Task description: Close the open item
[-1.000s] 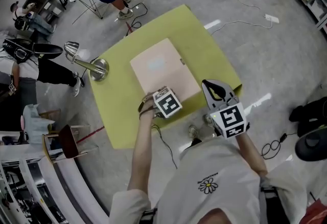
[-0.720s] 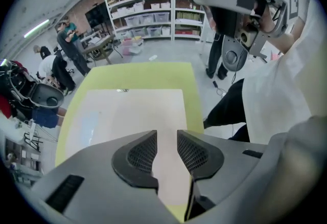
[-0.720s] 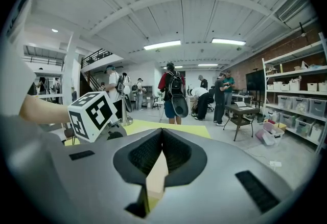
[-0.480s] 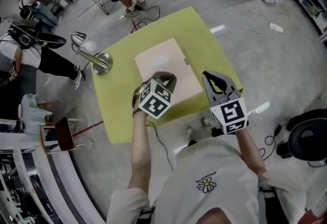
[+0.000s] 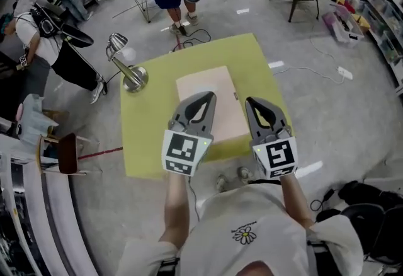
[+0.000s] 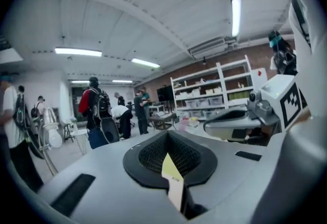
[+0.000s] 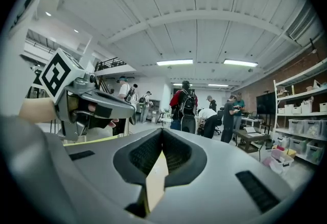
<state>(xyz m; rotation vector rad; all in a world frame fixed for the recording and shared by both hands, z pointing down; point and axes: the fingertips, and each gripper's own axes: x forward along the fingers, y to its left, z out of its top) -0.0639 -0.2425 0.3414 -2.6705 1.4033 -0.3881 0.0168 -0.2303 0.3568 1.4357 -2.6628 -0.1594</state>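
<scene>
1. One desk lamp (image 5: pixel 129 67) stands at the left edge of the yellow-green worktop (image 5: pixel 145 136), silver with a round base.
2. One pale pink flat item (image 5: pixel 204 82) lies mid-worktop. Its top is lying flat and looks closed, with a tiny dark clasp-ish bit on the right edge. Can't tell if it's a box or a folder, and nothing inside shows.
3. Two tools, both held up at the item's near edge. The left tool (image 5: pixel 205 98) is clenched tight on nothing.
4. The right tool (image 5: pixel 251 103) is the same, jaws pressed together and empty. Both are aimed out at the room.
</scene>
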